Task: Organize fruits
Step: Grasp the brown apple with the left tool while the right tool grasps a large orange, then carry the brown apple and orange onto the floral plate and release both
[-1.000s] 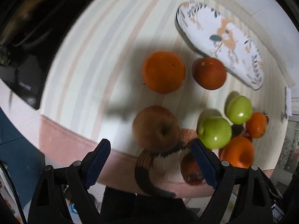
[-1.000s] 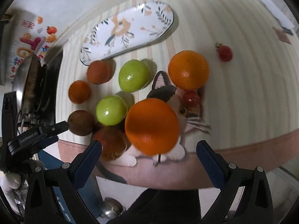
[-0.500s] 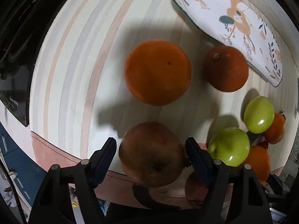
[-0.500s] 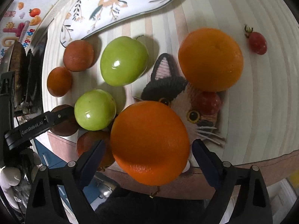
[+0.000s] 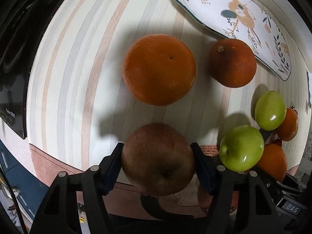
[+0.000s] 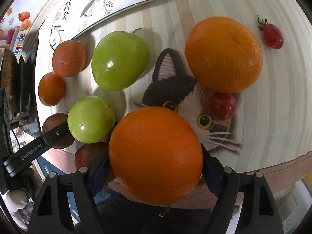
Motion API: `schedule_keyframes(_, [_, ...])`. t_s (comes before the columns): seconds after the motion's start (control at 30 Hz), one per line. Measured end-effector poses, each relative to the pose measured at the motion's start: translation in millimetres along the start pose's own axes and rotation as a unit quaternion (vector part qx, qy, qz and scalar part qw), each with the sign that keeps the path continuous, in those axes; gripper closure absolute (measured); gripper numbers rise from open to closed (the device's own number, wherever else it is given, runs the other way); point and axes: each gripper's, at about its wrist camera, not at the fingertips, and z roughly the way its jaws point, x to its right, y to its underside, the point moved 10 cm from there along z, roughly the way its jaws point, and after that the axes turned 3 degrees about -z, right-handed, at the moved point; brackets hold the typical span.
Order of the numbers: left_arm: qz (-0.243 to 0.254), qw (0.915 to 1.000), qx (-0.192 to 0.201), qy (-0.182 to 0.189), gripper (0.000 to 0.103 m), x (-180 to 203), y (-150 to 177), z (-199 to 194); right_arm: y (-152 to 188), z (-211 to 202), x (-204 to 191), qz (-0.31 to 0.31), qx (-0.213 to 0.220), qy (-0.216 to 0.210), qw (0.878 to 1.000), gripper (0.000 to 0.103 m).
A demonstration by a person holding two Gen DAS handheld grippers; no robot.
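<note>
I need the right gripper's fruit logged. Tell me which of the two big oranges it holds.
The near orange, clamped in the right gripper at the cat mat's lower edge. The other orange sits free by the cat's ear.

both claws: black plastic frames w/ silver screws, blue pads, "genrobot.ai" lettering.

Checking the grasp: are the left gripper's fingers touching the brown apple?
Touching. The left wrist view shows both fingers of the left gripper pressed against the brown apple, with no gap either side.
</note>
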Motion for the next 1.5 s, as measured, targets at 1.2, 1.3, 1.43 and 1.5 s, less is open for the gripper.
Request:
schedule_keyframes(1.2, [0.061,0.9948,0.045,0.067,0.037,119,-181,-98,-186,-145,-23,-0.024,0.144,-0.004,0.989,0.021])
schedule_keyframes(1.3, [0.055,0.9960,0.026,0.065,0.038,122,-195,-80,-209,-125,-23,-0.023,0.131,0.013,0.991,0.021])
schedule_keyframes(1.43, [0.053,0.9967,0.002,0.062,0.038,126,-203,-62,-222,-106,-20,-0.026,0.111,0.029,0.993,0.021])
schedule_keyframes(1.5, [0.049,0.9967,-0.013,0.064,0.038,128,-206,-54,-226,-99,-19,-0.030,0.101,0.034,0.994,0.021])
